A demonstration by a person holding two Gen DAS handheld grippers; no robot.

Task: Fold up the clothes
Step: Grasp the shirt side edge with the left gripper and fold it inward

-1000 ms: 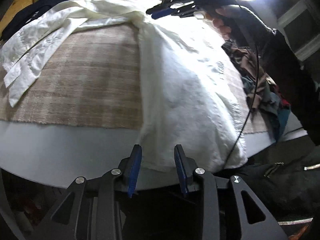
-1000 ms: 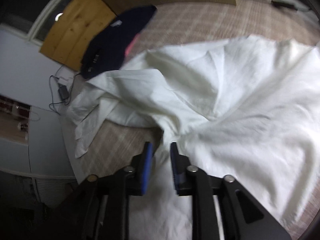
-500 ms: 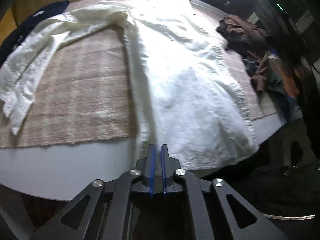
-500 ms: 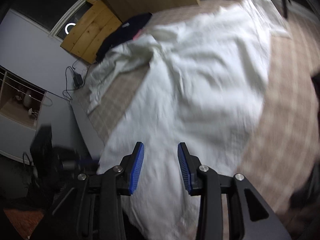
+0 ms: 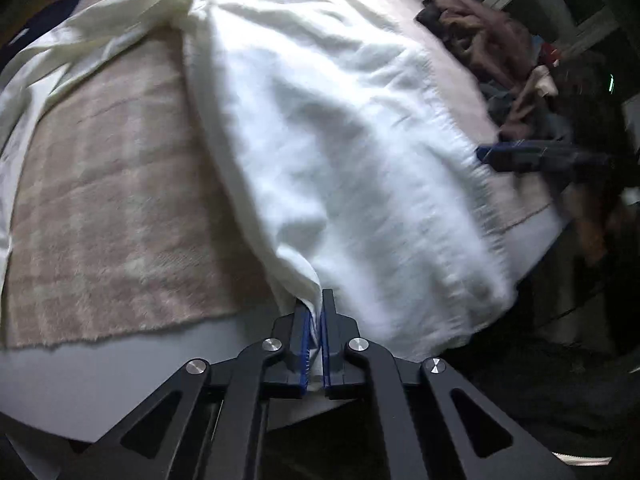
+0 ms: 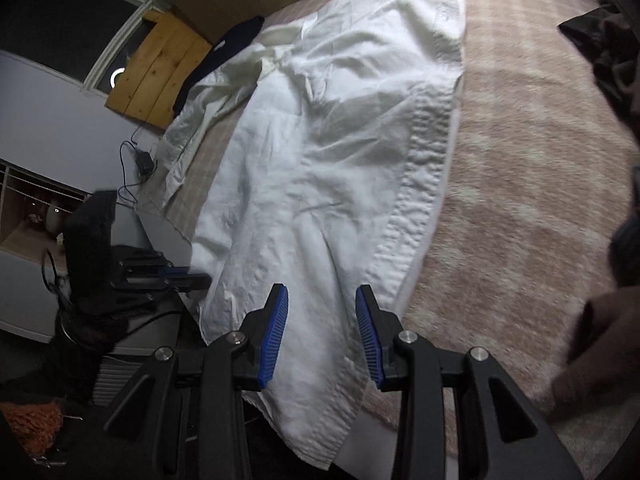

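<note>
Since half a second ago our left gripper has gone from shut on nothing below the hem to pinching a bunch of the white shirt at its near-left corner. Our right gripper has dropped lower over the hem, jaws wide apart, nothing between them.

Where it sits: shirt lies lengthwise on the pink checked blanket, hem hanging off the near edge of the bed, one sleeve trailing off to the left. Not folded as it lies.

How we do this well:
- Right takes the other hem corner by the stitched side band, and takes it cleanly (one layer pair, not a wad).
- Both corners pulled apart level, so the hem goes taut and the creases across the body drop out.
- Left grip is bunched; cloth may slip out if we tug hard, so tension comes up slowly.
- Keep clear of the brown clothes pile on the right; easy to snag.
- Sleeve needs laying in before any lengthwise fold.

Writing: none we can read. No tag or brand shows on the shirt; the dark garment at the far end has a pale patch, too small to make out.
</note>
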